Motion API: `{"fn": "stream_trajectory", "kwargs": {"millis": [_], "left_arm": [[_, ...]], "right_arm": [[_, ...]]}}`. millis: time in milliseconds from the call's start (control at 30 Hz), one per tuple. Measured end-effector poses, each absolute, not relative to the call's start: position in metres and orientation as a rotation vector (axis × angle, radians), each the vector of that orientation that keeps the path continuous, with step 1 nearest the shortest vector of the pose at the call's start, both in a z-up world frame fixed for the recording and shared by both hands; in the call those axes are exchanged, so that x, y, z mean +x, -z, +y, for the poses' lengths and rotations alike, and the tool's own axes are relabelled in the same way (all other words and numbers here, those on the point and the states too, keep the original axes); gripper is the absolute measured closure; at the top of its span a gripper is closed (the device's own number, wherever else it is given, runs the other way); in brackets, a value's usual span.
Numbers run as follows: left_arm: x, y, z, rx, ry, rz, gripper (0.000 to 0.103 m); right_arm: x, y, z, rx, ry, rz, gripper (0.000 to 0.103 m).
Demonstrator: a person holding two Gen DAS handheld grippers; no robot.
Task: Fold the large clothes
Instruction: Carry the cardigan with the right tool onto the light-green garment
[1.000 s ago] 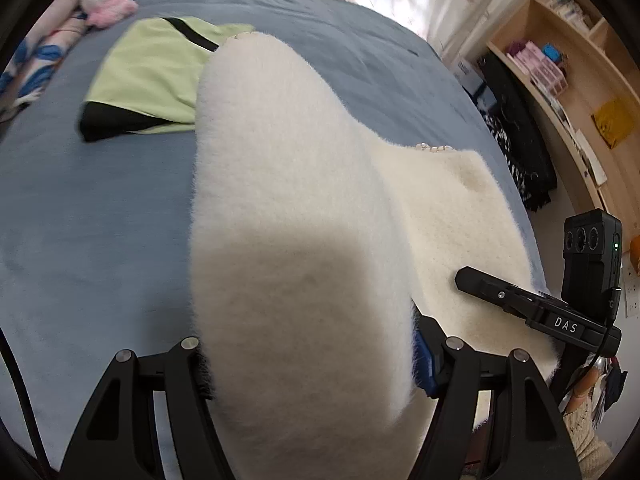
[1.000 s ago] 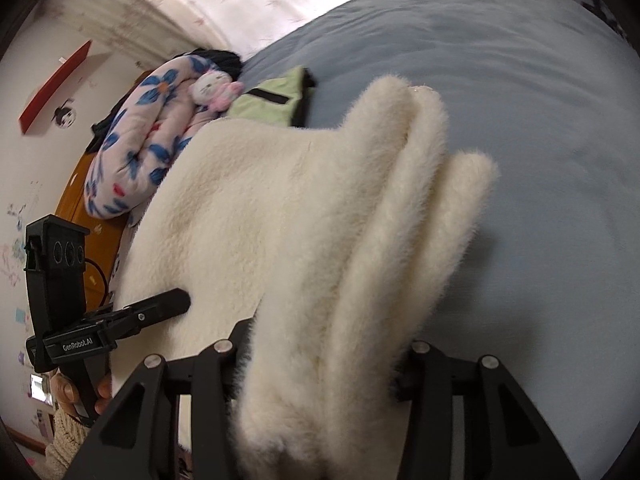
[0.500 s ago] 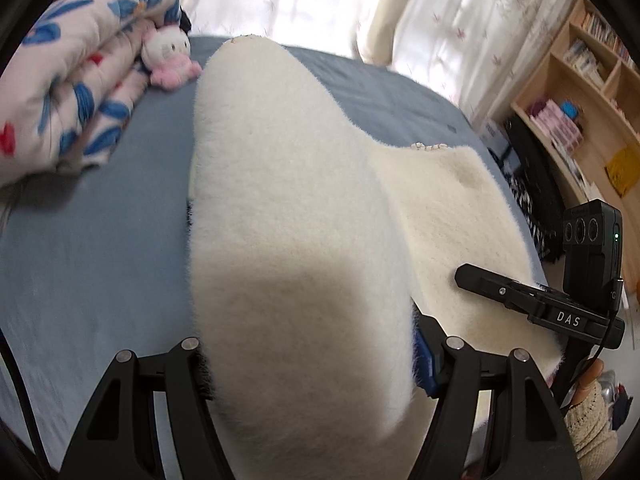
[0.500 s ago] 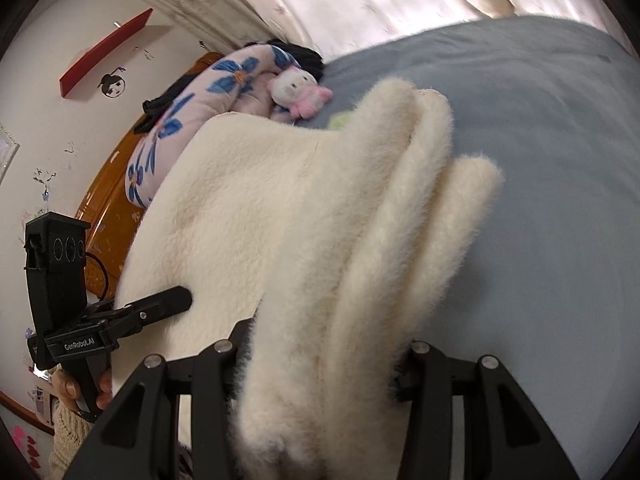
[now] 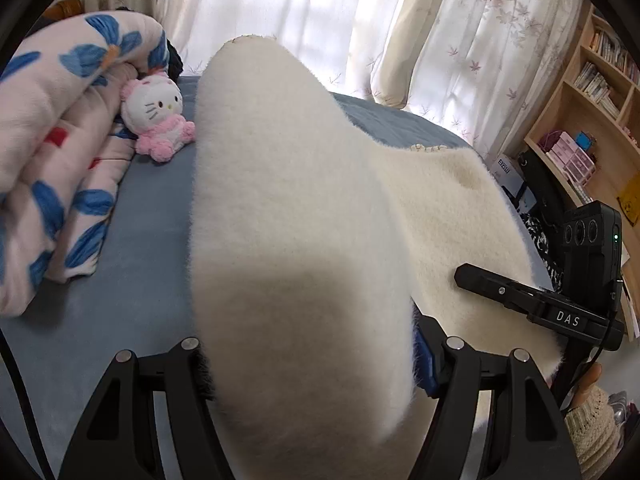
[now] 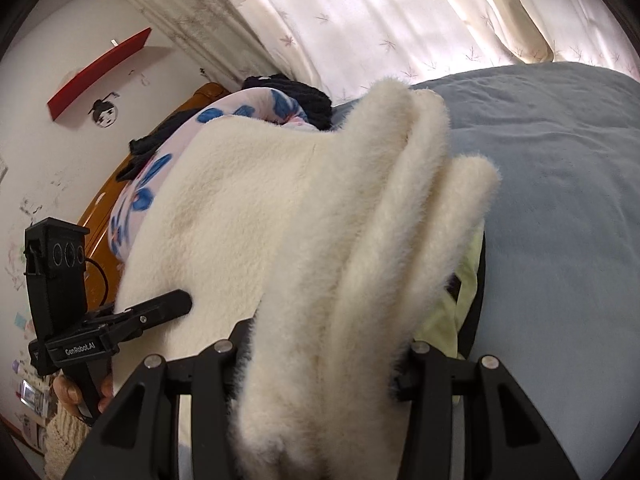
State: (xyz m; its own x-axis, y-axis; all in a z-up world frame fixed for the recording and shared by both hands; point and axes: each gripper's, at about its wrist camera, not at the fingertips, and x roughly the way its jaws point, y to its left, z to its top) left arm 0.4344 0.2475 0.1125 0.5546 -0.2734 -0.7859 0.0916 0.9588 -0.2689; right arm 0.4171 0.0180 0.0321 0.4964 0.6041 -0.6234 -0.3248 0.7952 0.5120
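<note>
The left tool (image 5: pixel 308 364) pinches one thick, rounded fold of a cream fleece garment (image 5: pixel 288 216). The right tool (image 6: pixel 320 360) pinches the same garment where it bunches into several stacked ridges. Both tools hold the garment up off the blue bed (image 5: pixel 132 248), with the cloth spanning between them. In each wrist view the other tool shows at the side, resting against the fleece.

Under the garment in the right view lies a light green piece of clothing (image 6: pixel 460 304) on the bed. A flowered quilt (image 5: pixel 52 160) and a pink and white plush toy (image 5: pixel 154 116) sit at the left of the bed. Curtains (image 5: pixel 360 28) hang behind.

The risks, as I judge them: the fleece is bulky and slippery, so a layer could slide out of the right tool's bunch and spoil the fold. Lowered here, the garment could land on the green clothing or drag the toy.
</note>
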Motion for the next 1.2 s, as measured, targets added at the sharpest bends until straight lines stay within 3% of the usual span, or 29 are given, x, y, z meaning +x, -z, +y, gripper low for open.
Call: {"fn": "stream_trajectory", "kwargs": {"millis": [533,667,867,1033,1200], "left_arm": [[0.526,0.038,0.270,-0.281,0.232,1.068,0.034],[0.531,0.070,0.286,-0.333,0.230,1.089,0.027],[0.525,0.079,0.283,-0.310,0.214,1.063,0.014],[0.525,0.078,0.279,-0.282,0.185,1.065,0.011],[0.522,0.072,0.268,-0.234,0.144,1.064,0.011]], "right_arm": [[0.495,0.098,0.019,0.410,-0.500,0.980,0.058],[0.495,0.121,0.016,0.418,-0.481,1.003,0.057],[0.495,0.134,0.010,0.420,-0.494,1.013,0.051],[0.494,0.131,0.008,0.385,-0.460,1.040,0.038],[0.490,0.121,0.007,0.320,-0.446,1.077,0.037]]}}
